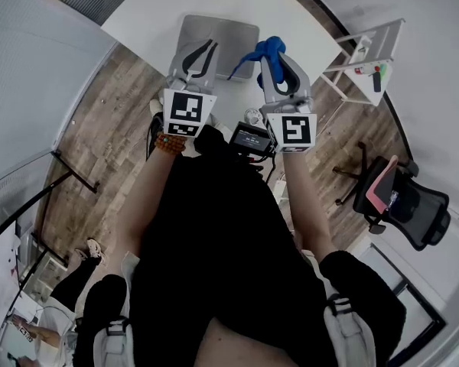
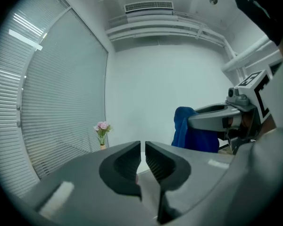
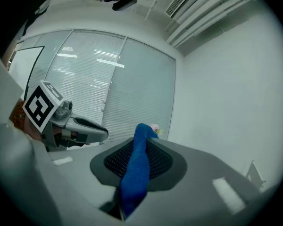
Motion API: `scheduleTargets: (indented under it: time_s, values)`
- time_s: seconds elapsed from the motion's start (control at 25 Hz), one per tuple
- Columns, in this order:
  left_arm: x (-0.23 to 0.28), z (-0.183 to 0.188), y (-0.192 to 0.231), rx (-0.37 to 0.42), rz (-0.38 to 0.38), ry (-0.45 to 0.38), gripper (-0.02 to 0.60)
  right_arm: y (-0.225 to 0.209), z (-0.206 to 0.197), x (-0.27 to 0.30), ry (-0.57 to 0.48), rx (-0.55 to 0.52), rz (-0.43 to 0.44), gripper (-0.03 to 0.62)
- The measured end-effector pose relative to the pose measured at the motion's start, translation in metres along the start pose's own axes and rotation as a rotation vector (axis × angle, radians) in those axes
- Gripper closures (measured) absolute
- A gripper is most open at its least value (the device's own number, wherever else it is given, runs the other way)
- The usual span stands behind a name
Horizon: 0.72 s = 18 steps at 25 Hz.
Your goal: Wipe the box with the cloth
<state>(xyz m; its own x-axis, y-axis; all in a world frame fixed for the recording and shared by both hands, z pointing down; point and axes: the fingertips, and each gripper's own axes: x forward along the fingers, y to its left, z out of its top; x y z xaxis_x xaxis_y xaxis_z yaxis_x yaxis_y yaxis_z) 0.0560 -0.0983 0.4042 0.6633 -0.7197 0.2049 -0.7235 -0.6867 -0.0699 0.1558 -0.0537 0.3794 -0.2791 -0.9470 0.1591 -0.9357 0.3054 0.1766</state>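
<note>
My right gripper (image 3: 140, 145) jaws clamp the blue cloth (image 3: 134, 173). Left gripper (image 2: 142, 154) jaws closed, empty. Both hang over the box (image 1: 237, 37) on the table (image 1: 153, 6).

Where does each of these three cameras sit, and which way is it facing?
Head view: on the person's head, looking steeply down at a grey rectangular box on a white table; forearms and black top show.
Left gripper view: on the left gripper, looking along its shut jaws towards a white wall.
Right gripper view: on the right gripper, looking along jaws shut on a blue cloth towards window blinds.
Shared: all three show both grippers and the cloth.
</note>
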Motion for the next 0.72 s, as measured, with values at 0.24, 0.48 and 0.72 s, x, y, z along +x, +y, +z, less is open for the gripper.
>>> scheduleTargets:
  time_s: [0.24,0.48,0.72]
  values:
    - [-0.020,-0.008,-0.005,-0.022,-0.032,0.008,0.449,0.021,0.010,-0.006,0.003,-0.035,0.002,0.508]
    - [-0.066,-0.001,-0.007,-0.016,-0.036,-0.023,0.449,0.050,0.019,-0.029,0.010,-0.025,-0.013,0.510]
    - [-0.159,-0.028,0.031,-0.053,0.031,0.001,0.453,0.122,0.033,-0.043,0.008,-0.040,0.005,0.511]
